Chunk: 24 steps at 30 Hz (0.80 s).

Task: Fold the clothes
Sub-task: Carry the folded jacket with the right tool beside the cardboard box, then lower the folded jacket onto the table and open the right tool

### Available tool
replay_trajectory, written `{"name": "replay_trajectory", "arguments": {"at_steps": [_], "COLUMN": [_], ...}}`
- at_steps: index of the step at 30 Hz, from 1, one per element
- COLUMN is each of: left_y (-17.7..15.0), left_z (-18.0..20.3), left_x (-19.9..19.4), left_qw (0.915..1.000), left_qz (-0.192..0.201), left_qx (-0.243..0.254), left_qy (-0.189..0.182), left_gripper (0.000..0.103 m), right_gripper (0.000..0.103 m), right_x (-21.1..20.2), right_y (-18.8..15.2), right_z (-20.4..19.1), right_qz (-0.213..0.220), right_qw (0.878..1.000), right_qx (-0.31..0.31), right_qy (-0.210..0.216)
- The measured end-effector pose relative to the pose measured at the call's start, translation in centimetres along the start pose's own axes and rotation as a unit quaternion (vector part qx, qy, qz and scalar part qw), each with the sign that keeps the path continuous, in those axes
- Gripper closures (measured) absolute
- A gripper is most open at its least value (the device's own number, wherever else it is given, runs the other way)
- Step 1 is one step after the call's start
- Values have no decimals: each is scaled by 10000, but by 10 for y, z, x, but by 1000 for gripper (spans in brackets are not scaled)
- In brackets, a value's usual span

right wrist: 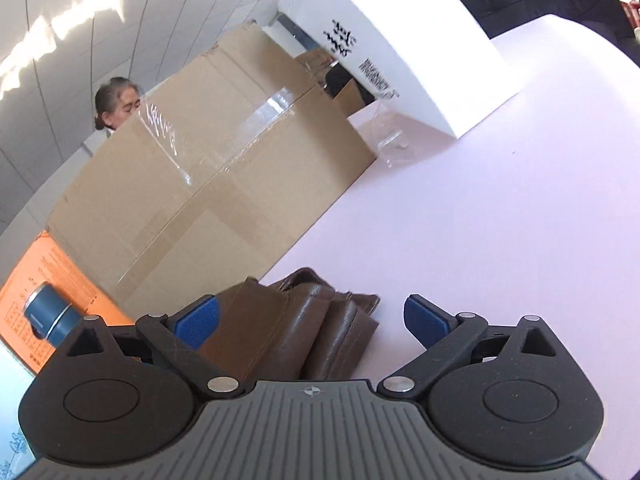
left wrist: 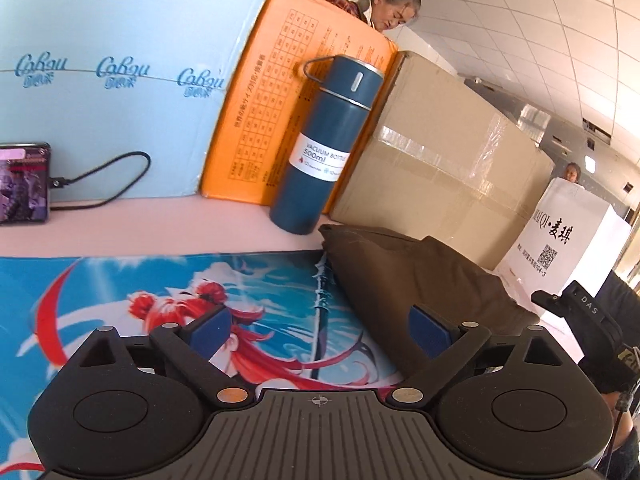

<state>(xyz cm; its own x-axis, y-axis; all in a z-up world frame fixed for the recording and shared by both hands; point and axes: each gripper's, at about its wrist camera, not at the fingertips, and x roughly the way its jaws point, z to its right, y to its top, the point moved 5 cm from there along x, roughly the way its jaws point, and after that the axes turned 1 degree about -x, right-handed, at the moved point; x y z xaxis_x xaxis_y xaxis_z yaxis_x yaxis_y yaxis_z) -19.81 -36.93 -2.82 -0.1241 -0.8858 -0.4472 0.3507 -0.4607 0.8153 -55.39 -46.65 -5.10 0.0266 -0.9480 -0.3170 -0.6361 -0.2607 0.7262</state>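
Note:
A folded dark brown garment [left wrist: 420, 280] lies on the pale table, partly over the right end of a picture mat [left wrist: 140, 300]. My left gripper [left wrist: 320, 332] is open and empty, hovering just in front of the garment's near left edge. In the right wrist view the same brown garment [right wrist: 304, 328] shows as a folded stack with layered edges. My right gripper [right wrist: 312, 320] is open above it, its left pad [right wrist: 198, 322] over the cloth and the right one over bare table. The other gripper's black body [left wrist: 592, 320] shows at the right of the left wrist view.
A blue vacuum bottle [left wrist: 324, 144] stands behind the mat. Behind it stand a light blue box [left wrist: 120, 80], an orange box [left wrist: 288, 100], a brown carton [left wrist: 448, 168] and a white box [left wrist: 568, 240]. A phone [left wrist: 24, 184] with a cable stands far left. A person stands behind the boxes.

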Motion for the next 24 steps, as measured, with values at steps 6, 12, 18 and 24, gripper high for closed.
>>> {"name": "replay_trajectory", "arguments": {"at_steps": [6,12,18,24], "left_y": [-3,-16,-21,-21], "left_z": [-20,-27,-29,-29], "left_x": [-38,-53,-71,-79], "left_qw": [9967,9920,9888,9861], "left_qz": [63,164,549,802], "left_qx": [803,1255,1385,1448], "left_qy": [54,41,103,156], "left_gripper": [0,0,0,0], "right_gripper": [0,0,0,0], "right_x": [-85,-132,-134,-144], "right_y": [-39,-99,-135,-154], "right_z": [-55,-110,-119,-111], "right_qz": [-169,-590,-868,-646], "right_qw": [9858,9776,9745,9708], "right_qx": [-1164,-1790,-2057,-2118], "right_qy": [1195,939,-243,-924]}}
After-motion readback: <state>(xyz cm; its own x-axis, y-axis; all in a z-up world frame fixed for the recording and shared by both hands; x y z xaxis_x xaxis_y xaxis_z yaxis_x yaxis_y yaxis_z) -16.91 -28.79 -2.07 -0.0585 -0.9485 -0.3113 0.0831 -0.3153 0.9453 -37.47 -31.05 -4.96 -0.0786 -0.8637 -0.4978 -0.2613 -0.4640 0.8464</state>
